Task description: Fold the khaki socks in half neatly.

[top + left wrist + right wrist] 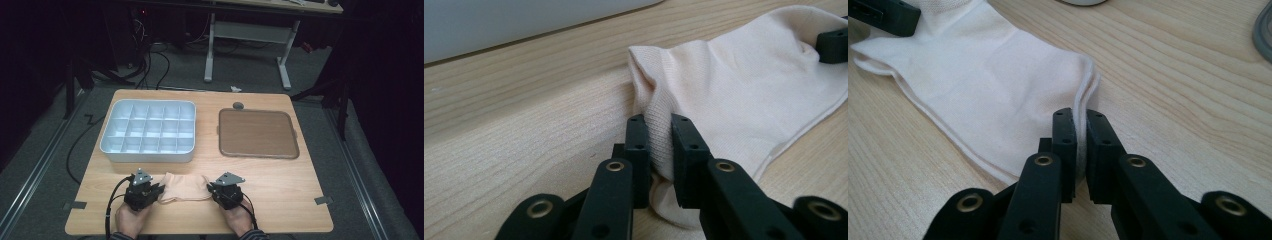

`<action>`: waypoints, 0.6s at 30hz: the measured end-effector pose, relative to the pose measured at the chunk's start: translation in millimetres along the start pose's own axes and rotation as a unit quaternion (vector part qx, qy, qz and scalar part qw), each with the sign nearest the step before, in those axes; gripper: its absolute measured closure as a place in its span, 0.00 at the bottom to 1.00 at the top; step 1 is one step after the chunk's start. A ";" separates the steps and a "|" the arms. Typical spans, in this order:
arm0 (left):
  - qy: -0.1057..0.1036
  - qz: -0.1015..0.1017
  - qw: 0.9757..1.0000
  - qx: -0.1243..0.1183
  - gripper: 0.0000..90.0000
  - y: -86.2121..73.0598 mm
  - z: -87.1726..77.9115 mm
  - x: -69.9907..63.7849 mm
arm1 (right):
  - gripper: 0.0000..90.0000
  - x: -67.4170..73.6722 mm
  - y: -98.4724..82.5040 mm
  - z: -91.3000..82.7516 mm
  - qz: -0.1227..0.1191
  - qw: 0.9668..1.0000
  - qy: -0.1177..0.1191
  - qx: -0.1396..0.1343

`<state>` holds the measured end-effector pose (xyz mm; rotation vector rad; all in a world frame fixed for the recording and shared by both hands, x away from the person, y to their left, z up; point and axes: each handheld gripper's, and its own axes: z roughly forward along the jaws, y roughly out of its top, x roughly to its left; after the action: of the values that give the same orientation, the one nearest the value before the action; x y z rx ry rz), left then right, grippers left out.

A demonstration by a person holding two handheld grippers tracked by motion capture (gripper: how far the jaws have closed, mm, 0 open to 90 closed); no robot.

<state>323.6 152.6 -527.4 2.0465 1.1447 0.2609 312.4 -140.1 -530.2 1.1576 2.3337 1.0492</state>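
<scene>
flat, sock (184, 187) long axis left-right between claws

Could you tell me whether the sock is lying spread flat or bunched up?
Mostly spread flat on the table: the sock lies stretched between both grippers, slightly puckered at each pinched end.
</scene>
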 end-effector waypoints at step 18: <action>-0.029 0.020 0.999 -0.007 0.89 15.7 -1.2 -9.4 | 0.96 -13.0 2.3 -18.6 0.016 1.000 -0.008 -0.022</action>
<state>327.6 140.9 -513.8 2.0532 1.0646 0.2284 310.9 -158.2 -516.3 1.1865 2.2760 1.0915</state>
